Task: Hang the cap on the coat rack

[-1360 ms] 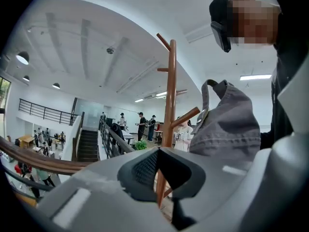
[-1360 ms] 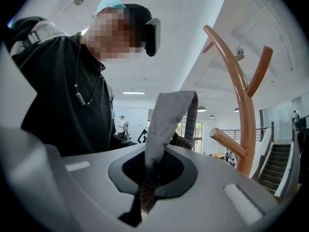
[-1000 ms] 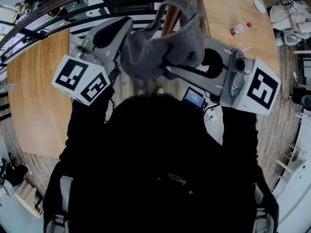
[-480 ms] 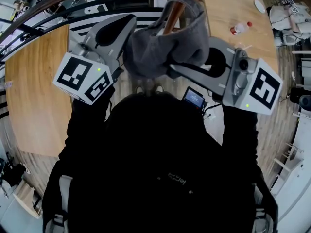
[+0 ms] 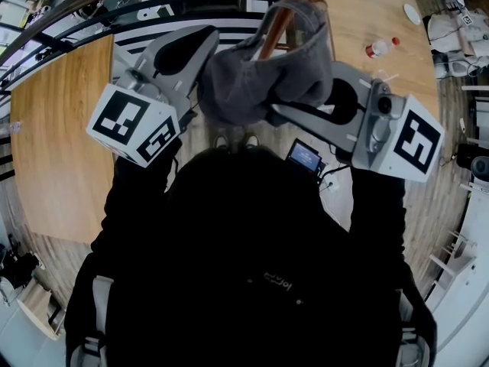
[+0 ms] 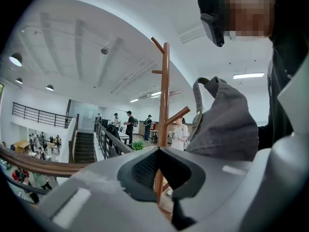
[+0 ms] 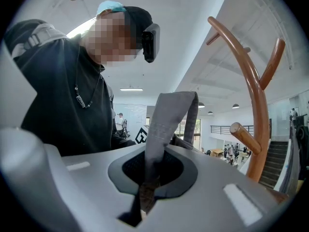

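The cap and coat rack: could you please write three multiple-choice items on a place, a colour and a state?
1. In the right gripper view, the coat rack stands on which side of the cap? A left B right C underneath
2. The cap's colour? A grey B red C white
3. Jaws of the right gripper? A wide open B shut on a bottle C shut on the cap
Key: B, the rack rises at its right; A, the fabric is grey; C, the jaws pinch its strap.

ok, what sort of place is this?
Likely the upper floor of an open office or lab hall: a railing beside a staircase, people standing about, a wooden table.
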